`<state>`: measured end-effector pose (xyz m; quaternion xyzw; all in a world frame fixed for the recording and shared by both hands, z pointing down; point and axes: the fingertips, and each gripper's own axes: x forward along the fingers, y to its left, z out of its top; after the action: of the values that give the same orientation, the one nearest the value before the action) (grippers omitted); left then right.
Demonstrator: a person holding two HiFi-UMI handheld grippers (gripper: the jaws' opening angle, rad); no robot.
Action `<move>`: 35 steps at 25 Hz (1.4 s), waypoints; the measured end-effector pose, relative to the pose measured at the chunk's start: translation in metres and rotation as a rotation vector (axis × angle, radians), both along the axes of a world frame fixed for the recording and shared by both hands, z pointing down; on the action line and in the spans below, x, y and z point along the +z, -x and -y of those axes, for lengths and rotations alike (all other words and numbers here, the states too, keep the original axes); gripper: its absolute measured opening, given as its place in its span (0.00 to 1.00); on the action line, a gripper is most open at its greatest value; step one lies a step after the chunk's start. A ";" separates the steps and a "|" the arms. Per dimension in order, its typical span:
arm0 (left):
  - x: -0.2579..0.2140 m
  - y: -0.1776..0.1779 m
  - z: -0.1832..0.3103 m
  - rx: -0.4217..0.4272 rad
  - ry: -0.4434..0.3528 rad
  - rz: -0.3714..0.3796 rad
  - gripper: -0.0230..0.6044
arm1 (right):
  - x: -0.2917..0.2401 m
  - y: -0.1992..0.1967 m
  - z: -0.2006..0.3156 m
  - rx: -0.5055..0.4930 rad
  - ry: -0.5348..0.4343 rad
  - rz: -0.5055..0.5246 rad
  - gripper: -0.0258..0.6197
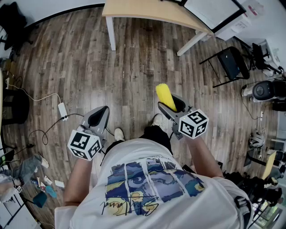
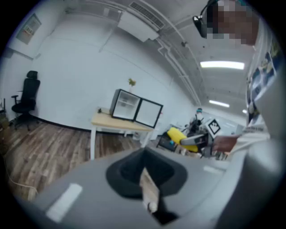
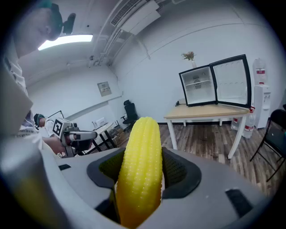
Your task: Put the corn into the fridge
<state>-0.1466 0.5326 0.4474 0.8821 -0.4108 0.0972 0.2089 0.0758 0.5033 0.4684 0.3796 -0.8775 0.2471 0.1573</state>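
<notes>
Wood-plank floor (image 1: 134, 62), grey-brown, matte. Table (image 1: 147, 13) has a pale wood top on white legs. Small fridge (image 3: 196, 87) sits on it: boxy, black frame, white inside, door swung open.

Corn (image 3: 140, 170) is in the right gripper (image 1: 175, 105), well apart from the fridge. It's yellow and plastic-looking, with straight rows of small bumpy kernels and a rounded blunt tip. Its long axis runs along the jaws. The base is buried in the black ribbed recess and the tip sticks out past the front. In the head view the tip points away from the person, toward the table side of the room.

Right jaws are spread wide but clamped on the cob, pads against both sides.

Left gripper (image 1: 99, 115) has a smooth grey shell and a black recess. Its jaws are closed together with nothing between them, only a thin tan pad edge showing. Each gripper carries a black-and-white marker cube at the rear.
</notes>
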 end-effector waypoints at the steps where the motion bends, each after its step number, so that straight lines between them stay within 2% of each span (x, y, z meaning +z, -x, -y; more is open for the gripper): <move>1: 0.003 0.001 -0.006 0.014 0.008 0.002 0.05 | 0.000 0.004 -0.007 0.008 0.011 -0.004 0.43; 5: 0.016 0.000 -0.010 0.069 0.041 0.008 0.05 | 0.002 0.010 -0.023 0.043 0.052 -0.017 0.43; 8: 0.022 -0.019 0.010 0.109 0.045 0.001 0.05 | 0.006 -0.001 -0.017 0.070 0.064 -0.028 0.43; 13: 0.008 -0.070 0.062 0.176 0.019 0.021 0.05 | 0.005 -0.022 0.029 0.067 0.015 -0.047 0.43; 17: -0.010 -0.103 0.107 0.234 -0.023 0.088 0.05 | 0.003 -0.034 0.074 0.063 -0.001 -0.019 0.43; 24: -0.021 -0.147 0.168 0.256 -0.050 0.117 0.05 | 0.011 -0.070 0.137 0.099 -0.006 -0.036 0.43; 29: -0.018 -0.158 0.199 0.301 -0.043 0.111 0.05 | 0.015 -0.086 0.175 0.144 0.005 -0.058 0.43; 35: -0.007 -0.140 0.271 0.328 -0.031 0.068 0.05 | 0.020 -0.083 0.242 0.209 0.012 -0.090 0.43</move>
<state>-0.0062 0.2619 0.4405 0.9367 -0.2696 0.1535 0.1625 0.1591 0.2612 0.4888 0.4790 -0.8236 0.2502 0.1723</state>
